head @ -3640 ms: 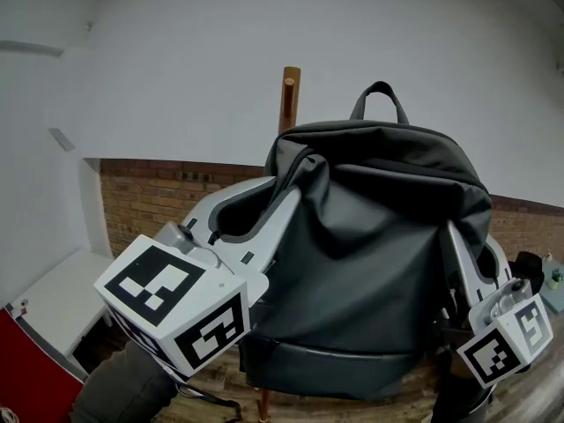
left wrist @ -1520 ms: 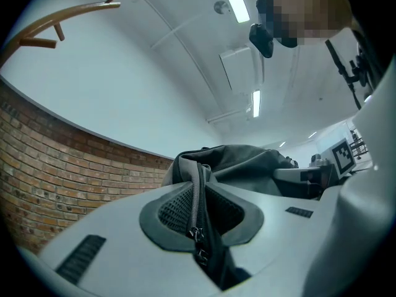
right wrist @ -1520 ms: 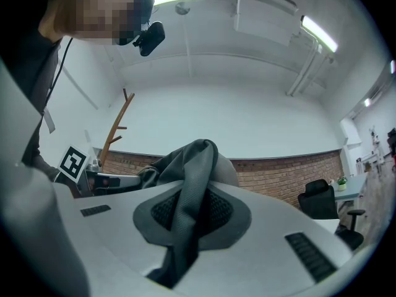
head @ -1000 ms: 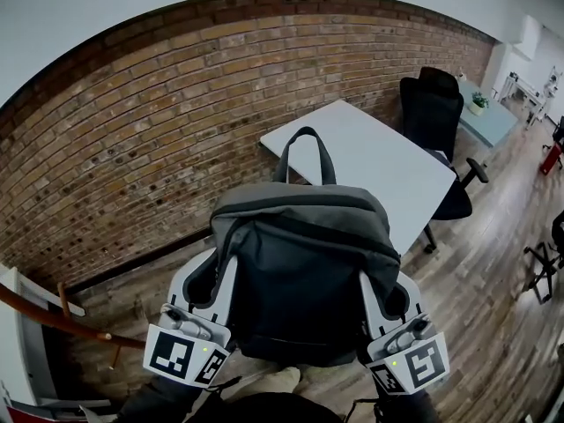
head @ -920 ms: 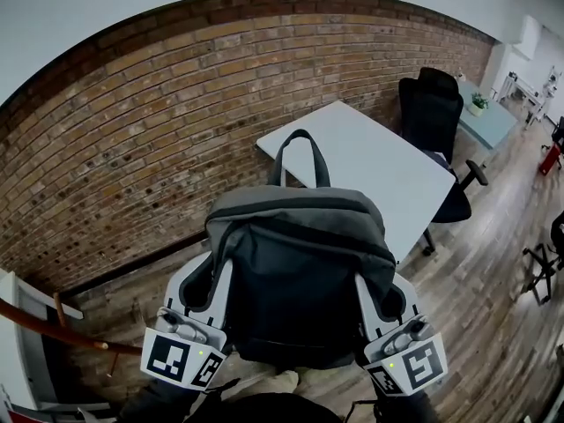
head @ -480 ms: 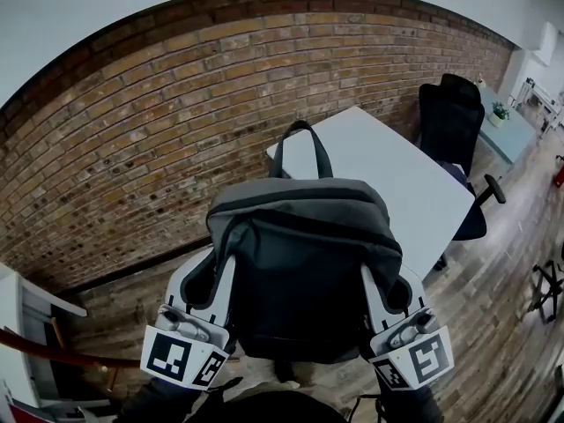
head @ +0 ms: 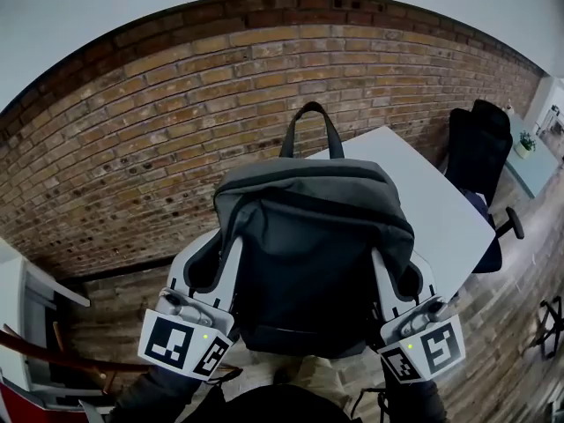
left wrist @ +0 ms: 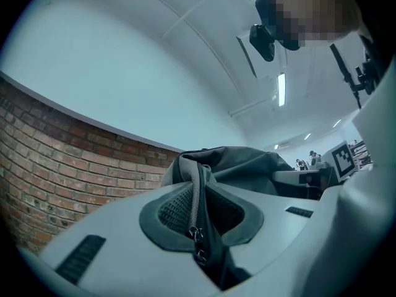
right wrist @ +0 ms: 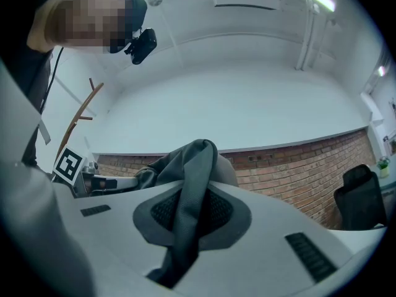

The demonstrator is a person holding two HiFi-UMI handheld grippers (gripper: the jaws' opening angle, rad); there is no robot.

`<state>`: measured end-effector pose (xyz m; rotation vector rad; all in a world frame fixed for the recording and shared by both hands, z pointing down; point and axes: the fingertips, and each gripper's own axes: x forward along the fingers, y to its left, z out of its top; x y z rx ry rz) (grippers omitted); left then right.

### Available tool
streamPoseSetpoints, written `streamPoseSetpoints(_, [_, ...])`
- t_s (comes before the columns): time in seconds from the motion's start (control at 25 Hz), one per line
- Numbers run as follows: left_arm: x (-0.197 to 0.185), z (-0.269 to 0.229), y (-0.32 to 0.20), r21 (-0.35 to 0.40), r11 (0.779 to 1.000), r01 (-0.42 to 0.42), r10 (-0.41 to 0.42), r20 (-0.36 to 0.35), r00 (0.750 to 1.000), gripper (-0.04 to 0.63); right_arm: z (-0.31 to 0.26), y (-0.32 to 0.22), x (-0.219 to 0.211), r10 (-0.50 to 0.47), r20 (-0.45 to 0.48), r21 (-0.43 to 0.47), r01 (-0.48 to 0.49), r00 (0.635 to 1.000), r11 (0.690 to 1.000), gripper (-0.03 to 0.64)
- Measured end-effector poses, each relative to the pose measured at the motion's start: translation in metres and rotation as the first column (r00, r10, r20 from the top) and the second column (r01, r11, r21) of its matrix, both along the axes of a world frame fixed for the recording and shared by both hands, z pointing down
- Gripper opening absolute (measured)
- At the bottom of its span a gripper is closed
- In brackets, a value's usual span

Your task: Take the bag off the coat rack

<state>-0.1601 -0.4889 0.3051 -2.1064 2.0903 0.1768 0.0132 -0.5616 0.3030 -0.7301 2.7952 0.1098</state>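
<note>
A dark grey backpack [head: 317,254] with a black top handle [head: 308,130] hangs in the air in front of me, held from both sides and clear of the rack. My left gripper [head: 218,258] is shut on its left edge. In the left gripper view the pads [left wrist: 167,212] clamp the zippered seam [left wrist: 197,209]. On the bag's right side, my right gripper [head: 397,267] is shut too. The right gripper view shows a dark fold of the bag's fabric [right wrist: 192,184] pinched between its pads [right wrist: 219,212]. The wooden coat rack [head: 53,352] stands at the lower left, apart from the bag.
A brick wall [head: 132,148] runs behind the bag. A white table [head: 449,210] and a black office chair [head: 480,148] stand to the right on the wooden floor [head: 529,271]. A white cabinet [head: 18,293] is at the far left. The rack [right wrist: 77,119] also shows in the right gripper view.
The bag was at the rack's pole in the earliest frame and is now away from it. Over the last second the table and chair slid right in view; both grips are unchanged.
</note>
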Motion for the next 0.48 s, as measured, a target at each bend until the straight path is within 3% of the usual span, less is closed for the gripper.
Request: streamPoseSetpoints(0.48, [-0.047,-0.007,-0.091,-0.001,0.994,0.106,-0.106,-0.003,0.994,0.066,-0.009,-0.104,-0.055,-0.093,0.001,0.003,0.093,0.996,0.996,0.031])
